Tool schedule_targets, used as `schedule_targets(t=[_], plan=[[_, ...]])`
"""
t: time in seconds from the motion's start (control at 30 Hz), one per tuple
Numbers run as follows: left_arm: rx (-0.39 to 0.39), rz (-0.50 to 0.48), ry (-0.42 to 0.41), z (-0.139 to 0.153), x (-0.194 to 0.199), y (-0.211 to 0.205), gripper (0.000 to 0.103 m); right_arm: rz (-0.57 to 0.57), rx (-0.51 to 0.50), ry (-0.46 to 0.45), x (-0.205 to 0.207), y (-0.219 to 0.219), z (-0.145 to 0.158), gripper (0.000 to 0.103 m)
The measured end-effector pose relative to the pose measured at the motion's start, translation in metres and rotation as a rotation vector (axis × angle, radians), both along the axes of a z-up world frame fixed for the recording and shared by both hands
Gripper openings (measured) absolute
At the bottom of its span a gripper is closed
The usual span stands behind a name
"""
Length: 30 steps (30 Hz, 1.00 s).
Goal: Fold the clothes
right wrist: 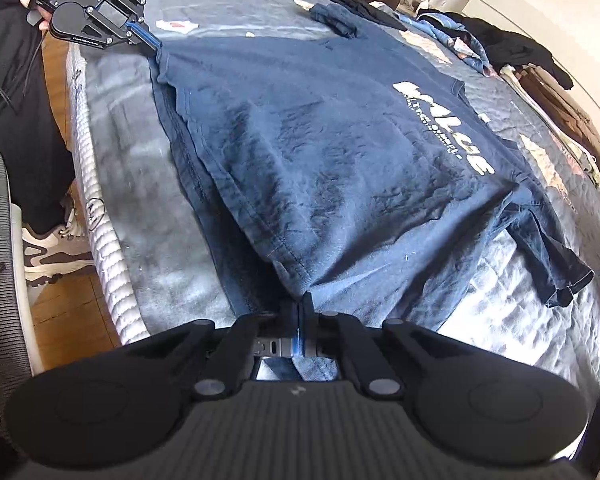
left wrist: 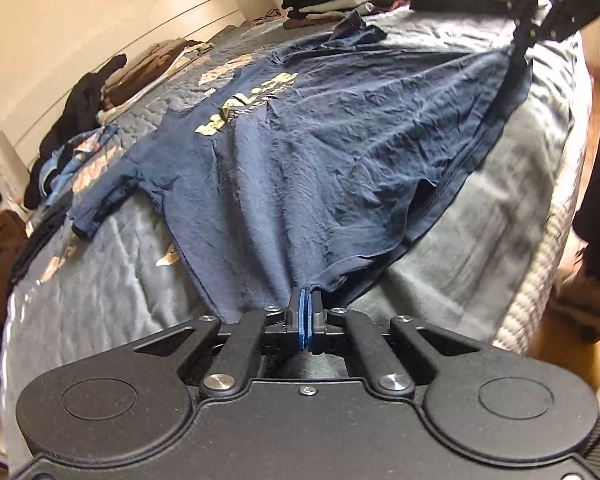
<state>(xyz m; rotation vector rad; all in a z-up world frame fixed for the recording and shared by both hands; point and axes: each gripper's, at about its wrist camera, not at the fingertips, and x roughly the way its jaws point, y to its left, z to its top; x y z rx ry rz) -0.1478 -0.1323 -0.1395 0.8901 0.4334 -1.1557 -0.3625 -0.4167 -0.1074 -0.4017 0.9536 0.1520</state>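
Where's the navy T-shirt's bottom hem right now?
The navy T-shirt lies spread on the bed, its hem along the near edge, one corner pinched by the left gripper, the other by the right gripper.

Left claw (left wrist: 306, 300) and right claw (right wrist: 300, 308), each pinched closed, well apart.

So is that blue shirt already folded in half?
No, the navy T-shirt lies spread flat on the bed, both sleeves out, printed lettering showing.
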Motion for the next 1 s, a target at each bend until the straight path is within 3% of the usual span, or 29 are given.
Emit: schedule_targets(t=[0.1,0.3,0.37,0.5,0.53,0.6,0.73,0.8,1.0], plan=[[0.025,-0.002,0.010,-0.001,0.003,-0.001,0.001,-0.003,0.018,0.002,-0.004,-0.004,0.006,0.000],[0.097,-0.011,0.009,-0.011,0.003,-0.006,0.003,-0.006,-0.052,0.139,0.003,-0.006,-0.015,0.001],[0.097,-0.023,0.002,-0.009,-0.001,-0.004,0.009,-0.021,-0.063,0.173,0.007,-0.008,-0.024,0.003],[0.074,-0.034,0.051,0.013,-0.002,0.004,0.030,-0.067,-0.042,0.191,0.001,-0.019,-0.018,0.008],[0.053,-0.032,0.065,0.021,-0.001,0.006,0.037,-0.070,-0.042,0.196,-0.002,-0.022,-0.014,0.009],[-0.033,-0.005,0.114,0.039,0.004,0.007,0.041,-0.097,0.004,0.149,-0.007,-0.030,0.000,0.010],[-0.206,0.065,0.246,0.062,0.020,-0.014,0.041,-0.185,0.133,-0.015,-0.004,-0.049,0.026,0.018],[-0.263,0.081,0.284,0.065,0.020,-0.033,0.042,-0.220,0.162,-0.072,0.009,-0.053,0.023,0.024],[-0.379,0.118,0.395,0.062,0.023,-0.093,0.048,-0.301,0.187,0.026,0.033,-0.067,-0.023,0.026]])
